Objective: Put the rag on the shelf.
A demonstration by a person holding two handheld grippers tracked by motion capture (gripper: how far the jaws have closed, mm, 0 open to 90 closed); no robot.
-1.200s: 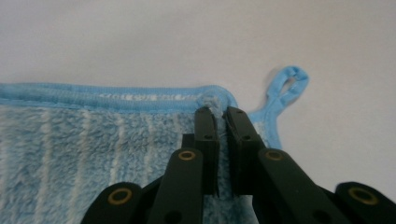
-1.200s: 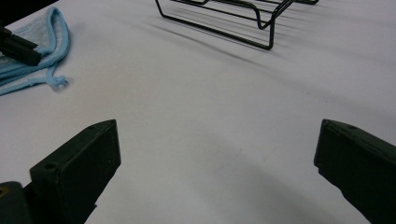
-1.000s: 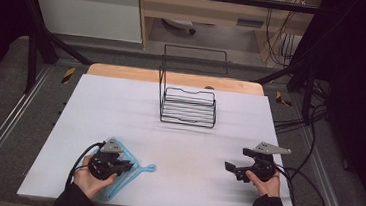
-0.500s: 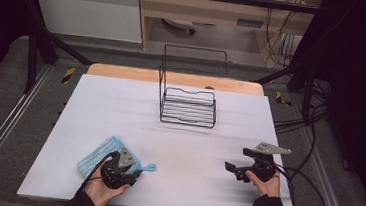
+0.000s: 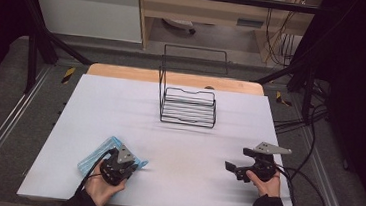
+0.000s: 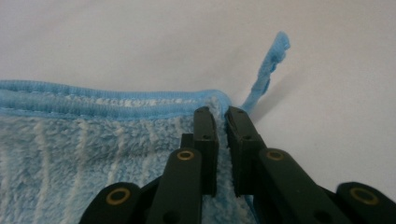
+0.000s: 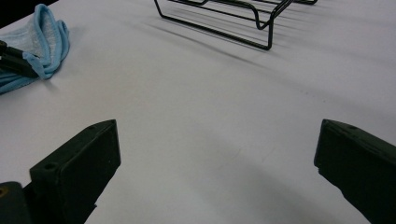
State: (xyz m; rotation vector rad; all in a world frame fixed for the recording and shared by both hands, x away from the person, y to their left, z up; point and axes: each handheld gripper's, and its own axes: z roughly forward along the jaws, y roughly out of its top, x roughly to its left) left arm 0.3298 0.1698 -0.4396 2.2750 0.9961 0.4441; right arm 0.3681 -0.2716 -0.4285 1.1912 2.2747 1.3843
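1. Since a second ago the left gripper (image 5: 126,164) has shifted from the cloth's left end to its right corner, and the blue cloth (image 5: 100,152) that lay folded beneath it now spreads out to its left; the right gripper (image 5: 235,168) has kept its place.
2. Left gripper: its jaws have just been closing, after opening half a second ago, and now stand pinched on the cloth's hemmed corner (image 6: 219,105), pile showing in the narrow slit between them. A thin hanging loop (image 6: 271,70) sticks up off that corner, just past the jaw tips.
3. Cloth against the wire rack (image 5: 188,103): it lies well apart from the rack, toward the person and to the left, flat on the white table (image 5: 192,144). Most of it extends left of the left gripper, with only the pinched corner under the tool.
4. Right gripper: its jaws (image 7: 215,172) stand wide apart with nothing between them, low over bare tabletop, well apart from the rack on the near right side.
5. Open room: a broad bare stretch of table lies between the two grippers, and another between the cloth and the rack.
6. Edges: the cloth sits near the table's front edge and somewhat in from its left edge; the right gripper sits near the right edge. The rack stands near the far edge, about midway across.
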